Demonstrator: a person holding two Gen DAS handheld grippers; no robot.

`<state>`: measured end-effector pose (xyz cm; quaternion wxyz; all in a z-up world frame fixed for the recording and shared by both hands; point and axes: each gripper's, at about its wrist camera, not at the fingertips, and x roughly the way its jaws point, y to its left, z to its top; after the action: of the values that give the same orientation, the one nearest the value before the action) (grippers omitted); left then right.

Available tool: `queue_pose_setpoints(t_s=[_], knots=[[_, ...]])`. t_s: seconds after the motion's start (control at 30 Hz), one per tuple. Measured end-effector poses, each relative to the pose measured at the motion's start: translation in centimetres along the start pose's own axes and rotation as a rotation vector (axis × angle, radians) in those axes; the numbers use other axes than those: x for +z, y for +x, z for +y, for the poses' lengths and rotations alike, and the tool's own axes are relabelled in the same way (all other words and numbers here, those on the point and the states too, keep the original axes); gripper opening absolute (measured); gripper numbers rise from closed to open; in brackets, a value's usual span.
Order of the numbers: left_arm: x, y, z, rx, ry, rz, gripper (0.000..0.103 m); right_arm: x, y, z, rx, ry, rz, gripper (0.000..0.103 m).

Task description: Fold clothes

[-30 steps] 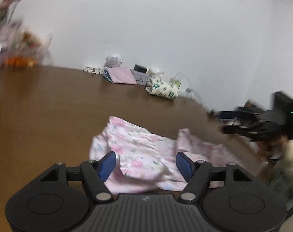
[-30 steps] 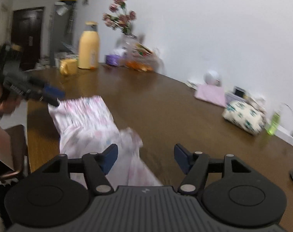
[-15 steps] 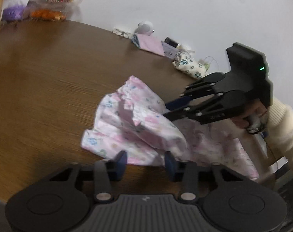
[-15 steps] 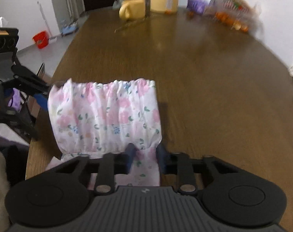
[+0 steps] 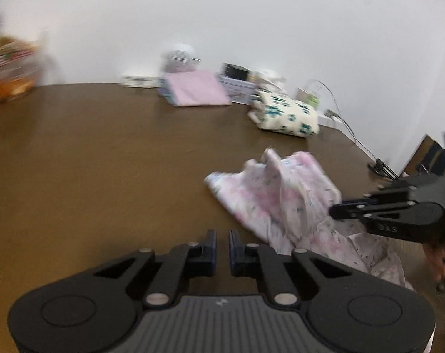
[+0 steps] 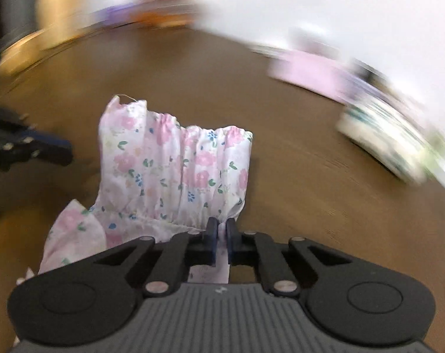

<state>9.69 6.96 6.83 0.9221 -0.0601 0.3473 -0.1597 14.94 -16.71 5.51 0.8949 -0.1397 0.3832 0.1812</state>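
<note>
A pink floral garment [image 6: 175, 173] with a gathered elastic edge lies on the brown wooden table [image 6: 296, 158]. My right gripper [image 6: 219, 232] is shut on its near edge, with cloth pinched between the blue pads. In the left wrist view the garment [image 5: 284, 200] is crumpled to the right, and the right gripper [image 5: 335, 210] holds it at its right side. My left gripper [image 5: 222, 244] is shut with nothing between its pads, over bare table left of the garment. It also shows in the right wrist view [image 6: 66, 154] at the far left.
A folded pink cloth [image 5: 196, 91], a white patterned folded cloth [image 5: 287, 114], a white round device [image 5: 180, 58], small boxes and cables lie along the back wall. A blurred bag of snacks [image 5: 8, 70] sits at the far left. The table's right edge is near a chair [image 5: 428, 153].
My left gripper has let go of the garment and moved left, jaws nearly together. My right gripper has shut on the garment's edge and both views have swung round.
</note>
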Motion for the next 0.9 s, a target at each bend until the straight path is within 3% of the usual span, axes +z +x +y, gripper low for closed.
queue_pose_setpoints(t_s=[0.1,0.2,0.27,0.33,0.43,0.5,0.57,0.6,0.63,0.7,0.73,0.77,0.9], knots=[[1.9,2.7,-2.3,0.0,0.013,-0.035,0.012,-1.7,-0.8,-4.0,-0.111,0.182,-0.006,0.005],[2.1,1.8,-2.9,-0.04,0.019,-0.074,0.018,-3.0,-3.4,-5.9,-0.087,0.264,-0.069,0.017],[0.8,-0.4,-3.3,-0.094,0.066,-0.087,0.029,-4.1,-6.6,-6.3,-0.049,0.221,-0.182,0.042],[-1.0,-2.0,-4.4,-0.162,0.109,-0.077,0.035,-5.5,-9.6,-6.3,-0.009,0.147,-0.276,0.043],[-4.0,-3.5,-6.3,-0.263,0.137,-0.036,0.04,-8.5,-12.3,-5.1,0.087,0.018,-0.302,0.043],[-6.1,-4.5,-7.5,-0.331,0.156,-0.009,0.049,-10.5,-12.7,-3.6,0.158,-0.007,-0.262,0.043],[-6.5,-3.5,-8.7,-0.329,0.123,-0.022,0.07,-12.2,-12.6,-2.3,0.208,-0.003,-0.227,0.043],[-6.4,-2.9,-9.0,-0.324,0.112,-0.02,0.072,-12.8,-12.3,-1.8,0.22,0.014,-0.215,0.043],[-6.2,-2.4,-9.4,-0.32,0.101,-0.018,0.07,-13.1,-12.0,-1.3,0.224,0.043,-0.205,0.043],[-5.9,-1.3,-9.6,-0.338,0.089,-0.006,0.051,-13.9,-12.0,-1.3,0.226,0.069,-0.205,0.047],[-5.6,-0.8,-9.7,-0.335,0.071,0.009,0.022,-14.3,-12.0,-1.3,0.227,0.08,-0.206,0.048],[-5.4,-0.2,-9.8,-0.328,0.047,0.024,0.01,-14.4,-11.5,-1.3,0.223,0.068,-0.222,0.048],[-4.5,0.3,-10.2,-0.312,0.042,0.019,0.013,-14.0,-10.4,-1.7,0.212,0.158,-0.213,0.041]])
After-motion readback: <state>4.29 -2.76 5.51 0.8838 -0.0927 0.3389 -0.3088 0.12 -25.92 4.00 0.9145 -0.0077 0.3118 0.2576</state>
